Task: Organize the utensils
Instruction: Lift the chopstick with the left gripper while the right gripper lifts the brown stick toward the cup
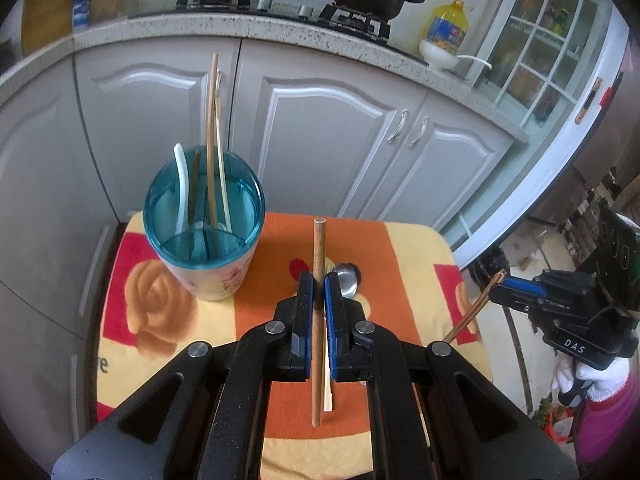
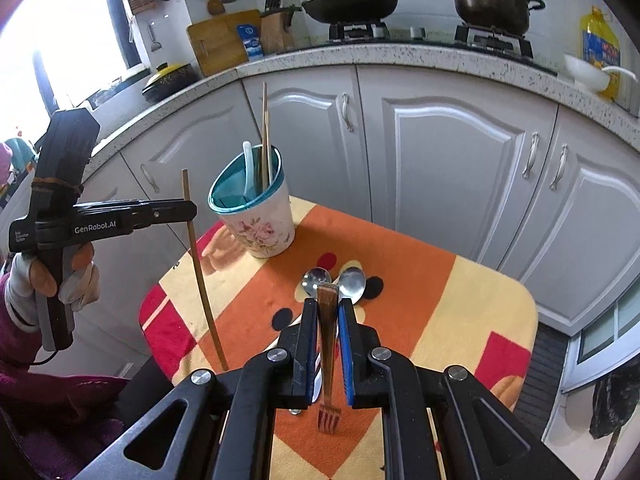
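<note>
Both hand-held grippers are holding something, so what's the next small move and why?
Probably carry the left hand-held gripper over the cup and lower its chopstick in: it is clamped upright, and other chopsticks already stand there. The fork can follow.

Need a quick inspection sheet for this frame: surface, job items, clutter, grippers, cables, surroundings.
Surface: small table under a patterned cloth.
Job's things: cup holding chopsticks and a white spoon; two metal spoons lying on the cloth.
Clutter: nothing seen.
Grippers: left gripper shut on a chopstick; right gripper shut on a fork, tines toward the camera.
Cables: black cord below the left handle.
Surroundings: white cabinets, stove with pots, oil bottle.
</note>
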